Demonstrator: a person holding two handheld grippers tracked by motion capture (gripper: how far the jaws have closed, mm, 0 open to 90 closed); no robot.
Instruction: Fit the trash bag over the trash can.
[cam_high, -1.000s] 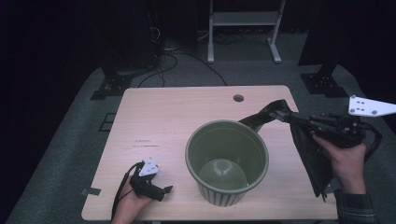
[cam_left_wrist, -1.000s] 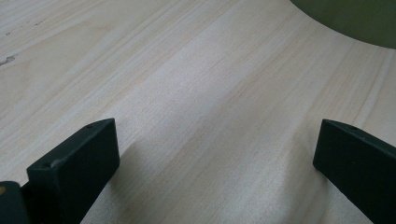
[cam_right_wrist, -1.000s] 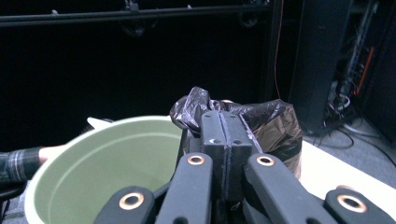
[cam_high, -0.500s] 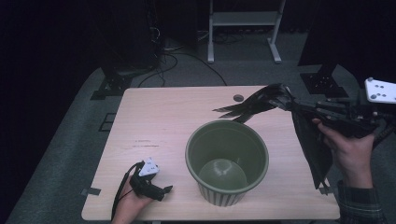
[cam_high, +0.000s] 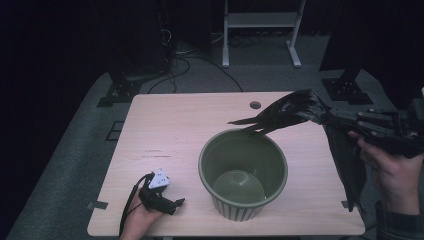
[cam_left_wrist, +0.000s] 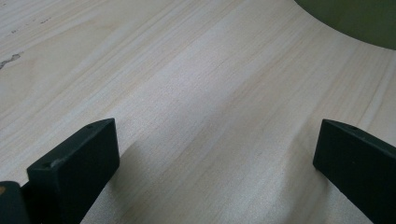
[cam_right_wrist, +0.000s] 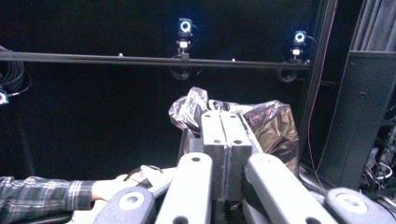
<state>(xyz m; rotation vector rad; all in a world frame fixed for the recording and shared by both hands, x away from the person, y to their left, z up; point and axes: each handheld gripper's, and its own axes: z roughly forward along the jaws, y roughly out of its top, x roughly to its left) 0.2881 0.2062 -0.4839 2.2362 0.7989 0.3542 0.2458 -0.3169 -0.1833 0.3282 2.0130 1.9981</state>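
A black plastic bag (cam_high: 295, 112) hangs in the air at the far right of the desk (cam_high: 190, 120), one end stretched over the far rim of the green bin (cam_high: 243, 172), the rest drooping past the desk's right edge. The right claw (cam_high: 332, 117) is clenched on the bag. The left claw (cam_high: 175, 204), released and empty, rests at the near left. The step in hand appears to be lining the bin; the next move calls for opening the bag's mouth over the rim.
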